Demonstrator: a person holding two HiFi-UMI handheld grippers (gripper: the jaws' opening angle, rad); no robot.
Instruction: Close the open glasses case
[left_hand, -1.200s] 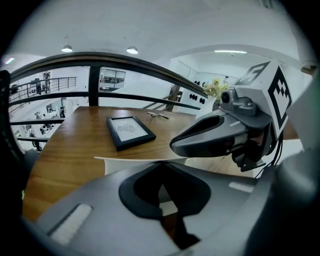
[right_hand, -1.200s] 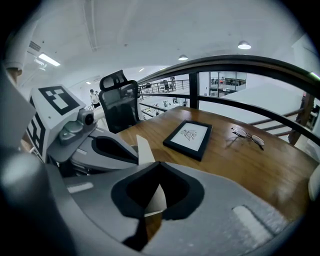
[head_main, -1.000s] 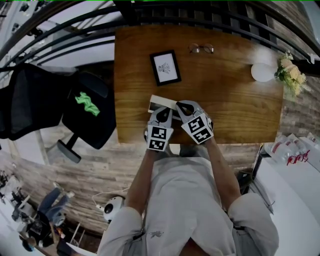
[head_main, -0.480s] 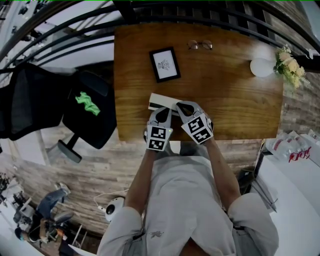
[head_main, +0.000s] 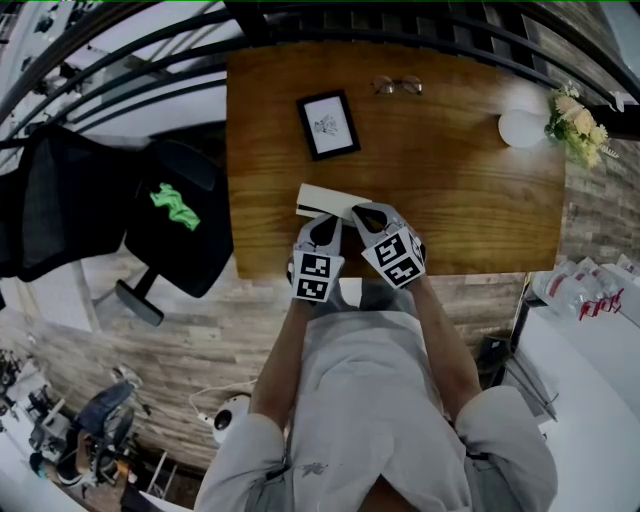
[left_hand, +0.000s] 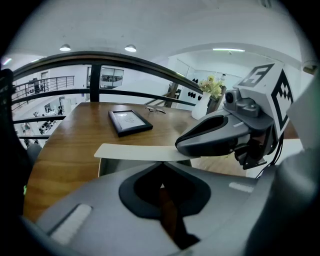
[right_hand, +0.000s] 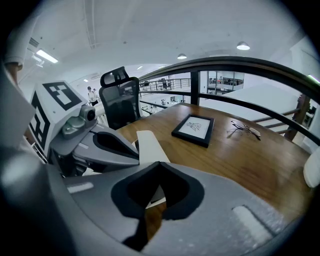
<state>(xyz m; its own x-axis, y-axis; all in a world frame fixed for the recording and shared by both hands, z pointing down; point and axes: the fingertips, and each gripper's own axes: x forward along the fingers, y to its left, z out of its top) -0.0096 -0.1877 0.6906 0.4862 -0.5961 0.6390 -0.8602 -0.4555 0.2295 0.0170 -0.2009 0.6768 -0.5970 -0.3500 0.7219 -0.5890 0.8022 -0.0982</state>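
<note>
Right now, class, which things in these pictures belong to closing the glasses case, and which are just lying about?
Belong to the job:
glasses case
left tongs
right tongs

Just lying about:
picture frame
glasses
flowers
office chair

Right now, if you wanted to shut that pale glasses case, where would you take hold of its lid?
The lid is a thin flat flap lying nearly level above the case base, so I'd pinch its near long edge, top and bottom, coming from the person's side. The hinge isn't visible, so that's a guess.
</note>
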